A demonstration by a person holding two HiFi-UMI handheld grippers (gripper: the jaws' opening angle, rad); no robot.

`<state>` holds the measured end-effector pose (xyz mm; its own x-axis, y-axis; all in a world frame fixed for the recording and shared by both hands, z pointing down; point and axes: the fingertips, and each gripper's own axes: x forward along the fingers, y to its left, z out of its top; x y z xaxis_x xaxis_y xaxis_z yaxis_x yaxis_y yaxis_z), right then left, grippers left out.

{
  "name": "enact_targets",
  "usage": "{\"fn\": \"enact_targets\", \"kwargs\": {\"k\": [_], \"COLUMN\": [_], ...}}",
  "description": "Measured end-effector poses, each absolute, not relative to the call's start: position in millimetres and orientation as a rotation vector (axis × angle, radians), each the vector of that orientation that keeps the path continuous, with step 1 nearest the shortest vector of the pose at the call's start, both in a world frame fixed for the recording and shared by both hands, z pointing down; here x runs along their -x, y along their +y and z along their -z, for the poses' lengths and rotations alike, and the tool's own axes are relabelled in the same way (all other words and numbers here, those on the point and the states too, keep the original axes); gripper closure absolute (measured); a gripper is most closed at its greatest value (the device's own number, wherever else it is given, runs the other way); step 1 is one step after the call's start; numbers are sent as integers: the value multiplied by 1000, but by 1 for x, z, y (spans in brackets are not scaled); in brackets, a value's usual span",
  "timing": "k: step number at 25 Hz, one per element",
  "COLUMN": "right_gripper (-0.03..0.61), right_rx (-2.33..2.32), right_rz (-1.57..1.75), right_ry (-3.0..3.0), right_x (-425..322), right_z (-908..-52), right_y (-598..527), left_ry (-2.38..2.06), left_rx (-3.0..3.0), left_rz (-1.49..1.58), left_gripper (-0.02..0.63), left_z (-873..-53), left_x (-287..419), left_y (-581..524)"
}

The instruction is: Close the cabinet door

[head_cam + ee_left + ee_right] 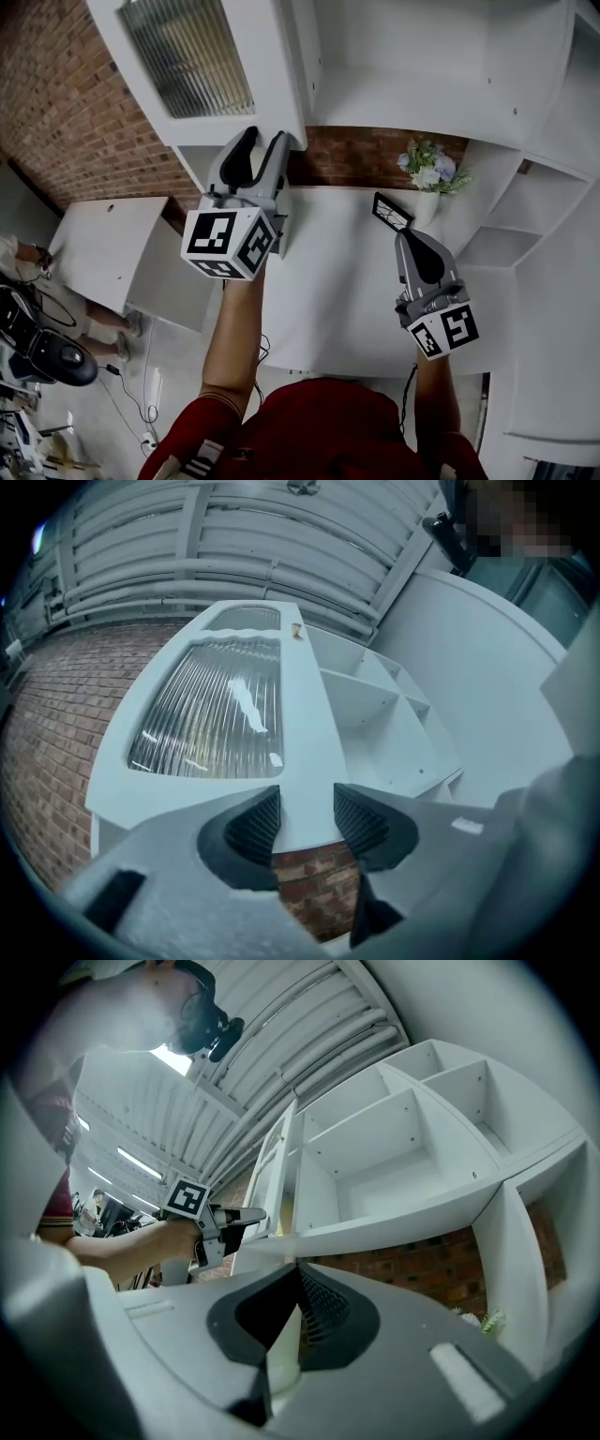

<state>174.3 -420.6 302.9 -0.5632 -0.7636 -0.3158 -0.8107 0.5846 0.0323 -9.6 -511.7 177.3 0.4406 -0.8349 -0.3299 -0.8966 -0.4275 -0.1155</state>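
The cabinet door (274,66) is white with a ribbed glass pane and stands swung open to the left of the white cabinet (403,56). My left gripper (265,142) is raised to the door's lower corner. In the left gripper view the door's frame (302,714) runs between the pads and fills the gap, so my left gripper (307,822) is shut on it. My right gripper (411,236) hovers lower on the right, over the white table, shut with nothing seen in it. In the right gripper view, the pads of my right gripper (298,1277) meet, and my left gripper (246,1217) shows at the door's edge.
Open cabinet shelves (394,1147) rise over a brick wall (375,155). A vase of flowers (429,178) and a black flat thing (392,211) stand on the white table (328,291). At the far left are a white desk (103,244) and another person (19,258).
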Motion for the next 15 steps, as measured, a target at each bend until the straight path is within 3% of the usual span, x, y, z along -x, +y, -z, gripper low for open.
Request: {"fn": "enact_targets", "kwargs": {"k": [15], "right_gripper": [565], "right_rx": [1360], "right_rz": [-255], "right_ry": [2538], "right_x": [-169], "right_z": [-306], "right_y": [-424], "left_ry": [1449], "left_rx": [2445], "left_rz": [-306], "left_gripper": [462], "left_z": [-177], "left_x": [6], "left_y": [-537]}}
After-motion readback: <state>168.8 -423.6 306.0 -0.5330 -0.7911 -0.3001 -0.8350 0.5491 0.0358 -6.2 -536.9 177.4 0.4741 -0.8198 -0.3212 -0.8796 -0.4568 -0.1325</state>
